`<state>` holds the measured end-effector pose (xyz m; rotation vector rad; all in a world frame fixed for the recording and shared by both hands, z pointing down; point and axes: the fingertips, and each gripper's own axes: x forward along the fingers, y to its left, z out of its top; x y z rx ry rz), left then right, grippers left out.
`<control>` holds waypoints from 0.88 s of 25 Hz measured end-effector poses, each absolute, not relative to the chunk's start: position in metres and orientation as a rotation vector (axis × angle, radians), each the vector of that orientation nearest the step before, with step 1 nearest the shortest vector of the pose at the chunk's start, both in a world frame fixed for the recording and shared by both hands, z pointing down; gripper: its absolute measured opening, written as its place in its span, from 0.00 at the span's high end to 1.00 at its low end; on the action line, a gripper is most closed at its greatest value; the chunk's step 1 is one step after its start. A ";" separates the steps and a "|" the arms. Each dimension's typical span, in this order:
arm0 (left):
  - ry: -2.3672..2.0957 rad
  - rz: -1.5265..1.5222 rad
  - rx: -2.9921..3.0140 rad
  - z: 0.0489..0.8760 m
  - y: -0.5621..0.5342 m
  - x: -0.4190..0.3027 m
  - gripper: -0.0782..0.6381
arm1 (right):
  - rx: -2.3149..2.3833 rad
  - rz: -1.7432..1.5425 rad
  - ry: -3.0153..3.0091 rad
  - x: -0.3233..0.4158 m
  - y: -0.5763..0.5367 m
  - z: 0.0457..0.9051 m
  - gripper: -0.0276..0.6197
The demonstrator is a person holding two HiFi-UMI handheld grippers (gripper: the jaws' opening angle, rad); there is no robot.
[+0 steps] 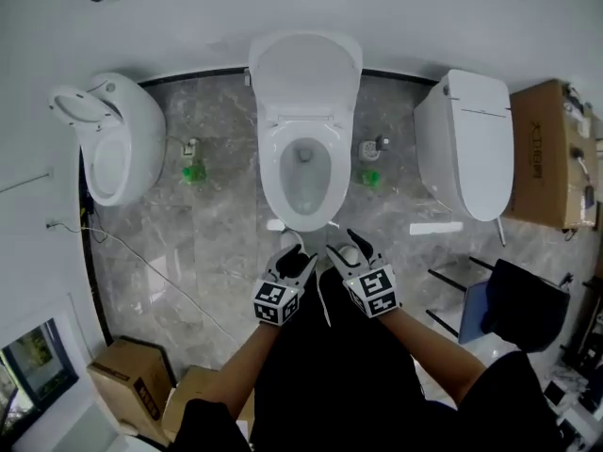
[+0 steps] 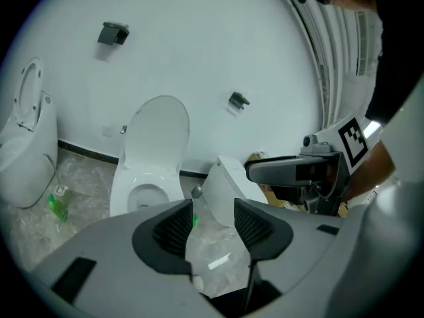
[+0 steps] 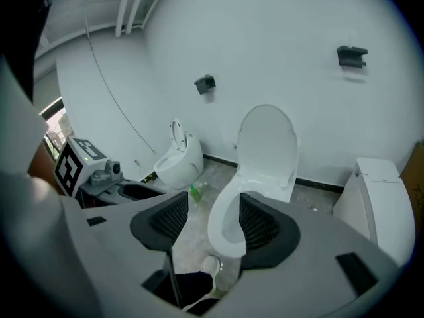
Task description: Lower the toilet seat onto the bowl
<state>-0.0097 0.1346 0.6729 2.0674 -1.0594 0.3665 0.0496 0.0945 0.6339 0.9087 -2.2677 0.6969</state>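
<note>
**Seat down on the middle bowl, both grippers open and empty**

The toilet seat (image 1: 269, 163) lay flat on the bowl (image 1: 306, 185) of the middle toilet, and its lid (image 1: 305, 69) stood upright against the wall. The left gripper (image 1: 300, 250) and the right gripper (image 1: 352, 241) were held side by side just short of the bowl's front. Each had its jaws spread, with nothing clasped between them. Marble floor (image 1: 226, 243) lay between the grippers and the bowl.

A second toilet (image 1: 118, 144) with its seat raised stood to the left, and a closed toilet (image 1: 466, 144) stood to the right. A green bottle (image 1: 193, 170) sat on the floor in the left gap and another bottle (image 1: 370, 178) in the right. A cardboard box (image 1: 545, 153) stood beside the closed toilet, with a white strip (image 1: 435, 227) on the floor before it. A thin cable (image 1: 151, 271) trailed across the floor at left.

Only the head view showed the dark chair (image 1: 513, 304) and the cartons (image 1: 132, 379) near the person. The left gripper view looked between its open pads at the closed toilet and caught the right gripper alongside. The right gripper view framed the bowl's front rim between its pads. It also showed a white shoe (image 3: 211, 265) below and a wall bracket (image 3: 351, 55) above.
</note>
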 end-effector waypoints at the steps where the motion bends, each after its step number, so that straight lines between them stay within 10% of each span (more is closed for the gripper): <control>1: -1.074 0.347 2.074 0.650 0.136 -0.010 0.62 | 0.904 0.693 -2.295 0.049 0.098 0.610 0.57; 22: -1.486 -0.123 2.279 0.326 0.138 -0.070 0.67 | 1.265 0.459 -2.598 0.109 0.092 0.326 0.60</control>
